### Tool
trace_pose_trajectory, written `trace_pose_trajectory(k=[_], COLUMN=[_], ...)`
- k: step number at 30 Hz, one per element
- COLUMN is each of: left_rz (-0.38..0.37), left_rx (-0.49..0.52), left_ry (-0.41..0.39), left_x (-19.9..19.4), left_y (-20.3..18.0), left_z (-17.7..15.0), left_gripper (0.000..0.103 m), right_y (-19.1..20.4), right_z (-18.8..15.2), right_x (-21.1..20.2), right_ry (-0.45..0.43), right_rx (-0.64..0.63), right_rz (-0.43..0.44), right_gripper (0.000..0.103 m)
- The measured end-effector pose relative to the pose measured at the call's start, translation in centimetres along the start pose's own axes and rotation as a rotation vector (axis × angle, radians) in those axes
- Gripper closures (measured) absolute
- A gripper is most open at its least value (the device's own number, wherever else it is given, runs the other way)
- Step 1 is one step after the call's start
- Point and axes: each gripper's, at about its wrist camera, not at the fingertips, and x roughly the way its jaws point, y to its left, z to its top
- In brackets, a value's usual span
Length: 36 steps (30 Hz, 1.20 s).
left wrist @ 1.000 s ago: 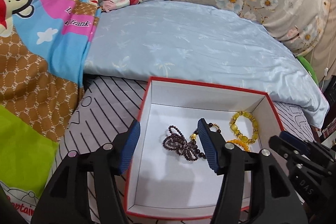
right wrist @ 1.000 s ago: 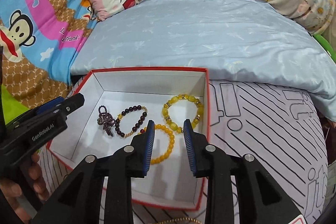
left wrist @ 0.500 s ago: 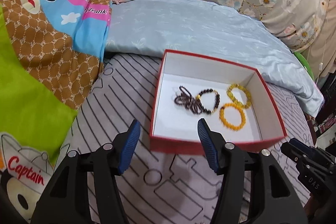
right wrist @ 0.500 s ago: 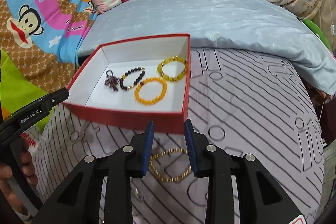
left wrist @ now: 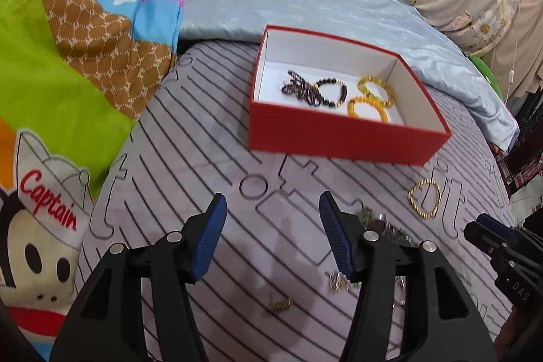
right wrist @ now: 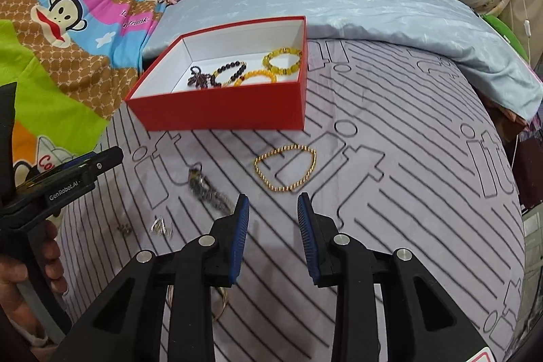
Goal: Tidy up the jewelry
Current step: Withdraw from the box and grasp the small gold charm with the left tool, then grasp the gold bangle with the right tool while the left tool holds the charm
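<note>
Jewelry half sorted: four bead bracelets [left wrist: 368, 109] already lying inside the red box [left wrist: 339, 138], the rest loose on the striped bed cover [right wrist: 407, 192] in front of it. Among the loose pieces: a gold chain bracelet [right wrist: 286, 170] just ahead of the right hand-held gripper [right wrist: 273, 206], a dark tangled chain [right wrist: 207, 190] to its left, a few small trinkets [right wrist: 161, 226] nearer the left hand-held gripper [left wrist: 273, 206], and what looks like a thin bangle [right wrist: 222, 304] partly hidden under the right fingers.

Right hand-held gripper: jaws moderately spread, holding nothing, hovering low over the cover and aimed at the gold chain bracelet. Left hand-held gripper: jaws spread wide, likewise holding nothing, hanging over bare cover with the trinkets close by.

Step in hand, by the look of it: lining up for the next pickup, most likely the gold chain bracelet on the right side.

Next move calls for: dropping the right fingers down astride one side of the chain loop, pressing lightly into the soft cover so the thin links get caught, closing fully, then lifting clear of the box's near wall before letting go inside, beside the bead bracelets. Worth minding: thin chain, soft bedding, easy to pinch fabric instead.
</note>
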Motion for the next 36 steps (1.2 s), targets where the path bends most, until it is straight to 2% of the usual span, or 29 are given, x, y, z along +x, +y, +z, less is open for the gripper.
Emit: trace_pose_trajectory(k=[11, 18, 30, 36], left_rz=[-0.015, -0.028, -0.07, -0.076], left_rx=[0.028, 0.034, 0.062, 0.057], left_ry=[0.099, 0.084, 0.078, 0.078], left_x=[-0.5, -0.2, 0.8, 0.7], left_y=[0.3, 0.0, -0.7, -0.6], left_z=[-6.0, -6.9, -6.9, -6.9], left_gripper=[0.048, 0.05, 0.088, 0.089], right_y=[0.0, 0.9, 1.4, 1.4], right_z=[-4.1, -5.2, -5.9, -6.0], right_x=[-0.8, -1.0, -0.6, -0.3], right_ry=[0.053, 0.069, 0.09, 0.096], right_rx=[0.022, 0.014, 0.01, 0.007], right_rz=[0.009, 0.022, 0.035, 0.036], right_gripper=[0.074, 0.074, 0.074, 0.074])
